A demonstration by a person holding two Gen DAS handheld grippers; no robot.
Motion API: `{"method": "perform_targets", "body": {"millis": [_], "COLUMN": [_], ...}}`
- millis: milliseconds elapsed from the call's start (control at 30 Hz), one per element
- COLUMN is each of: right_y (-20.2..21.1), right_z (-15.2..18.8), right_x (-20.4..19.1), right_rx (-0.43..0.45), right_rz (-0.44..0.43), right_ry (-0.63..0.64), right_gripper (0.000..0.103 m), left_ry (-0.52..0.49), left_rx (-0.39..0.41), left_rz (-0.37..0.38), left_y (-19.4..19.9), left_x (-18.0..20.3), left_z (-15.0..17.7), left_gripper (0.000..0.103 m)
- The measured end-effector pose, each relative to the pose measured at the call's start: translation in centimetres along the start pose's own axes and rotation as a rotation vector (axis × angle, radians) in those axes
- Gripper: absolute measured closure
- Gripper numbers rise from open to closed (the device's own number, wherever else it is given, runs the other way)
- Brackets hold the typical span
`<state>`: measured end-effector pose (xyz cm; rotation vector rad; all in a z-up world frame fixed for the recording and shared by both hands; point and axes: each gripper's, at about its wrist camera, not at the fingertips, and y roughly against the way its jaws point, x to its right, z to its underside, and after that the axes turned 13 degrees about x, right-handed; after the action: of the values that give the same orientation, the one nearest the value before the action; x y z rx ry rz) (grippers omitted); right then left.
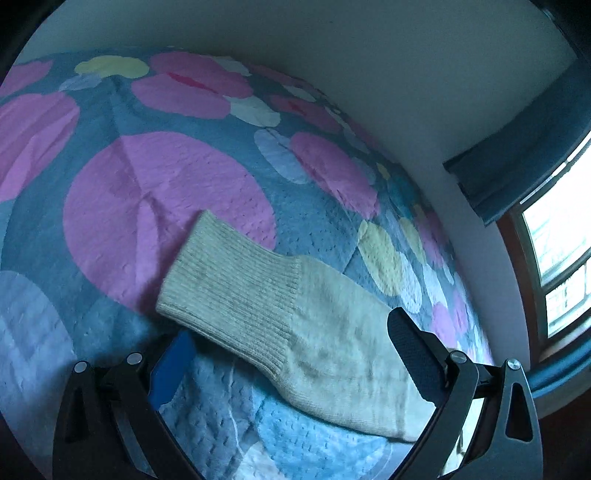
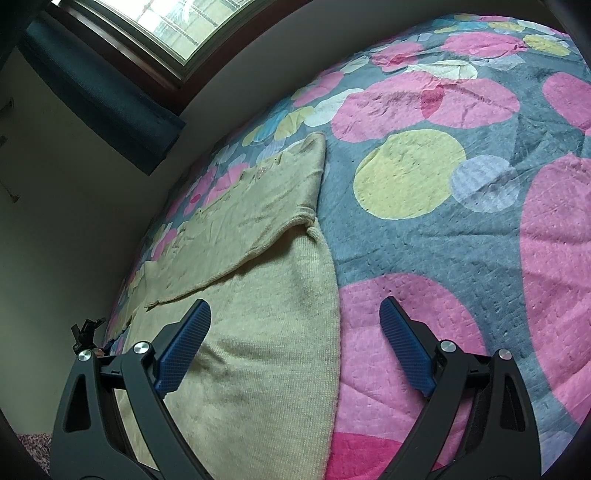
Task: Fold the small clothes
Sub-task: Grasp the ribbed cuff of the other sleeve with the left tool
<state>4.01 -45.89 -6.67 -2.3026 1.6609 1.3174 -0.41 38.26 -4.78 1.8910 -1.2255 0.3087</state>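
The bed (image 2: 424,229) carried the cream sweater (image 2: 258,332), spread flat along its left side. Its sleeve (image 1: 258,295) lay between my wide left gripper (image 1: 291,362). My right gripper (image 2: 295,343), also wide, straddled the edge; I judged pinching both layers cleanly mattered.

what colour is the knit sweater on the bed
Cream, off-white knit sweater; the right wrist view shows it best.

1 cream sweater (image 2: 258,354), 1 dotted blanket (image 2: 461,229), 1 window (image 2: 166,26), 2 claws.
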Motion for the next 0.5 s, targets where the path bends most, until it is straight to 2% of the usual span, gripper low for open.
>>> {"method": "perform_targets", "body": {"millis": [100, 167, 233, 267, 300, 367, 500], "right_y": [-0.1, -0.1, -0.1, -0.1, -0.2, -0.1, -0.1], "right_z": [-0.1, -0.1, -0.1, -0.1, -0.2, -0.2, -0.2], "right_x": [0.1, 0.1, 0.1, 0.1, 0.2, 0.2, 0.2], "right_rx": [0.001, 0.003, 0.003, 0.002, 0.002, 0.002, 0.001], "right_rz": [0.001, 0.002, 0.001, 0.002, 0.002, 0.000, 0.000], "right_ry": [0.000, 0.000, 0.001, 0.000, 0.000, 0.000, 0.001], "right_gripper": [0.010, 0.010, 0.010, 0.010, 0.010, 0.010, 0.010], "left_ry": [-0.061, -0.106, -0.144, -0.155, -0.167, -0.170, -0.207], "left_rx": [0.010, 0.016, 0.005, 0.002, 0.002, 0.007, 0.036], "left_rz": [-0.121, -0.148, -0.173, -0.181, -0.192, -0.173, -0.184], "left_y": [-0.2, -0.1, -0.2, -0.3, -0.3, 0.0, 0.6], "left_x": [0.7, 1.0, 1.3, 1.4, 1.6, 1.8, 3.2], "left_z": [0.2, 0.4, 0.6, 0.7, 0.8, 1.0, 1.0], "left_gripper": [0.040, 0.050, 0.075, 0.079, 0.088, 0.096, 0.097]}}
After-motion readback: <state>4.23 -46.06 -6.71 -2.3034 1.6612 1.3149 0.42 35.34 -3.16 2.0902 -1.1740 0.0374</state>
